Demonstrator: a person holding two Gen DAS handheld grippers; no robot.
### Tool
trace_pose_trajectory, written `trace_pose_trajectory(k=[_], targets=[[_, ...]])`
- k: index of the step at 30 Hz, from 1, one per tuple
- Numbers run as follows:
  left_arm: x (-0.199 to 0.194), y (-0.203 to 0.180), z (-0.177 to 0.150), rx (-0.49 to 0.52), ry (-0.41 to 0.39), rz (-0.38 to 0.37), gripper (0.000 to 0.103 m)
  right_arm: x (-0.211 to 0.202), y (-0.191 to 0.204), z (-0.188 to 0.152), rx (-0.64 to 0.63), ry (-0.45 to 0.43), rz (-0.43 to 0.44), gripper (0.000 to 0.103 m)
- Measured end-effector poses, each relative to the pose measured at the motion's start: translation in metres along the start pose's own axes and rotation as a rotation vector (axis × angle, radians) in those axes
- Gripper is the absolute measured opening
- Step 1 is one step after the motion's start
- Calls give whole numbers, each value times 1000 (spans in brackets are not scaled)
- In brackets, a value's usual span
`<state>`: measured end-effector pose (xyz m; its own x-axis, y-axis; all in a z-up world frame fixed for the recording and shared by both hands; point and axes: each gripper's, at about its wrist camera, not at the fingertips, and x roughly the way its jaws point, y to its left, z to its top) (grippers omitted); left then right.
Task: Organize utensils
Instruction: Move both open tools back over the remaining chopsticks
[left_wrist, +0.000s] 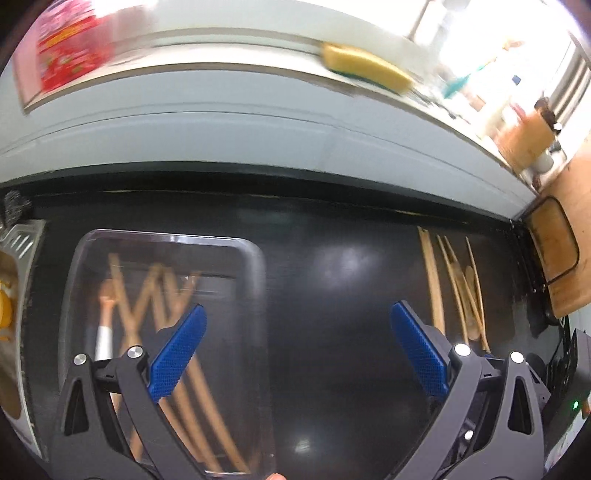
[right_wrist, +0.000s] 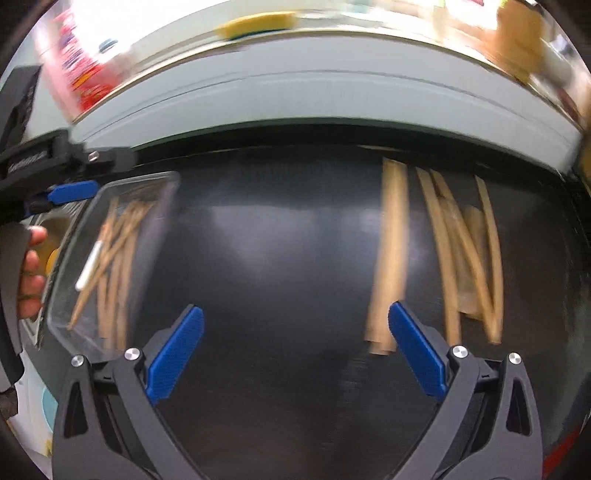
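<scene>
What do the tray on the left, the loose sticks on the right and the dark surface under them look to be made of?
Tray: clear plastic, probably; the sticks inside show through its walls.
Loose sticks: pale tan, matte, likely wood or bamboo, though blurred.
Surface: black and glossy, showing soft reflections; glass or polished stone, hard to tell.
</scene>
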<state>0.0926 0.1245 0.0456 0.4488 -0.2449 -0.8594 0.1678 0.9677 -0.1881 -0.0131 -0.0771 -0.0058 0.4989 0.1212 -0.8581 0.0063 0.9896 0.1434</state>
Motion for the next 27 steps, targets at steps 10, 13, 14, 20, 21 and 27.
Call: trace_pose_trajectory(k=[10,13,14,20,21,27], targets=[[66,-127,-7,68,87,1,97,-5,-151,0,166,23,-74,97],[80,-153,-13,63,102,9,97,-3,-184,2,167,28,-82,97],[84,-160,-15,59,107,13,97,-4,-197,2,165,29,-88,97],[109,-181,-25,21,159,51,97,-1,-243,4,172,52,-85,97],[114,-183,-26,19,168,68,97,-1,-247,4,177,57,-81,97],[139,-173,-24,-16,211,130,97,15,-257,11,166,80,-61,97]])
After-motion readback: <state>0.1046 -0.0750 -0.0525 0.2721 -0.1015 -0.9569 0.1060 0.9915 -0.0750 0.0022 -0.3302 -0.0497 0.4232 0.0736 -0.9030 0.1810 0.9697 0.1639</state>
